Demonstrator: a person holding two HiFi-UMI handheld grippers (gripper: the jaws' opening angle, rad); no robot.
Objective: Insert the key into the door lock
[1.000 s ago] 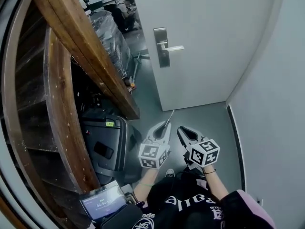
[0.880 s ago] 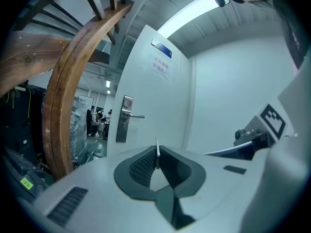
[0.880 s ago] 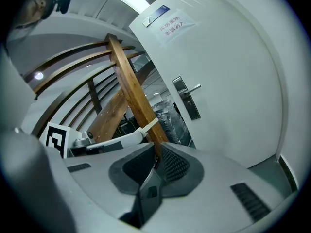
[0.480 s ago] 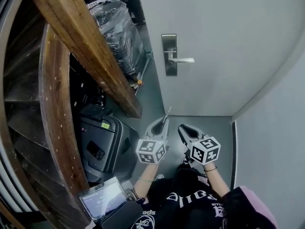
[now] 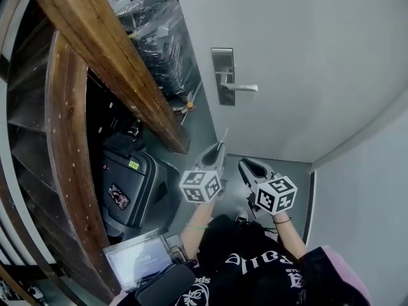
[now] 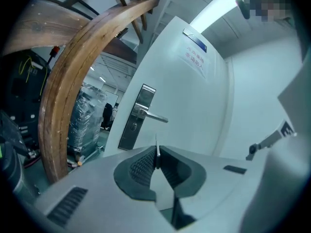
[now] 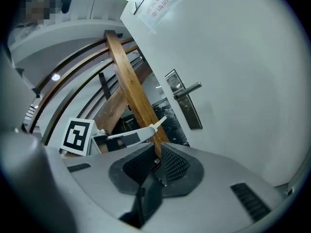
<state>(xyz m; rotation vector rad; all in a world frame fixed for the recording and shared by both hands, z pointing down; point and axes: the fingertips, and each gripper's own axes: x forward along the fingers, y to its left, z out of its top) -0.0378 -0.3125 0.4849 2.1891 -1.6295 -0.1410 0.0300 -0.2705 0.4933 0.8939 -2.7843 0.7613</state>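
White door [image 5: 299, 62] is looming well ahead as the left gripper [image 5: 217, 150] is pinching the key [image 5: 222, 138], blade forward, and the right gripper [image 5: 247, 166] is idling clenched on nothing: seemingly the approach, next calling for aligning the blade with the lock [image 5: 224, 85].

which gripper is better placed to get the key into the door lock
Left. The left gripper is shut on the key, whose blade points toward the lock plate. The right gripper is shut and holds nothing.
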